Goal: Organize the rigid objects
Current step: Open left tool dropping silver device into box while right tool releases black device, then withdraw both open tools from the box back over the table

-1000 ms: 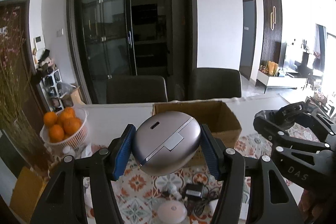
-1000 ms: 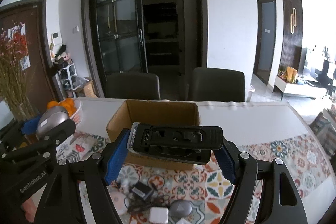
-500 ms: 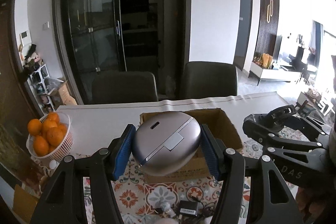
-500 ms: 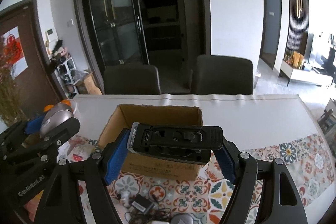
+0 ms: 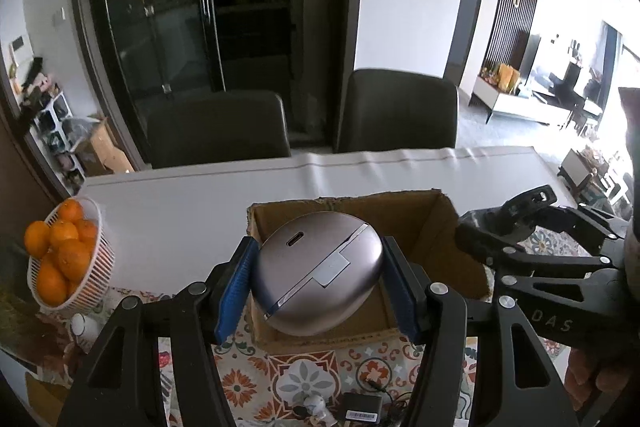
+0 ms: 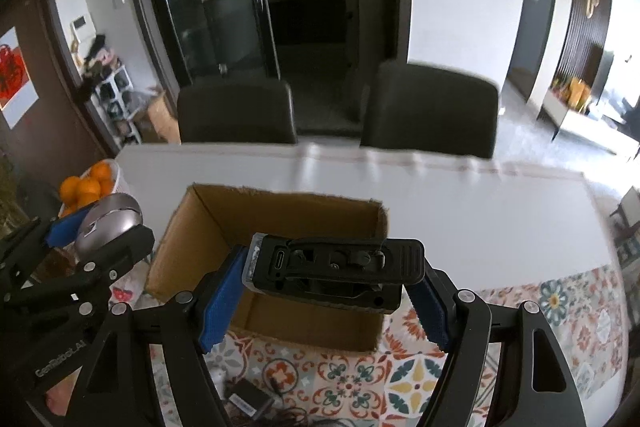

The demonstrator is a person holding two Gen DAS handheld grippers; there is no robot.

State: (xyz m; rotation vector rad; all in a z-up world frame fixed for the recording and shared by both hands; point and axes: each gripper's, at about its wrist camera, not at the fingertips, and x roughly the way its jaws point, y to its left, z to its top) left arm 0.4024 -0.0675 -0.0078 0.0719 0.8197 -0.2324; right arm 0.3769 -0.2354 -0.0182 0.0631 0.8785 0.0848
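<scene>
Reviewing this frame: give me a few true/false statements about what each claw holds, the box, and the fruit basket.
1. The left claw grips a rounded silver case. True.
2. The right claw is empty. False: it is shut on a black device.
3. The cardboard box is open on top. True.
4. The basket holds apples. False: it holds oranges.
5. The silver case already lies inside the box. False: it is clamped between the blue pads, above the box.
</scene>
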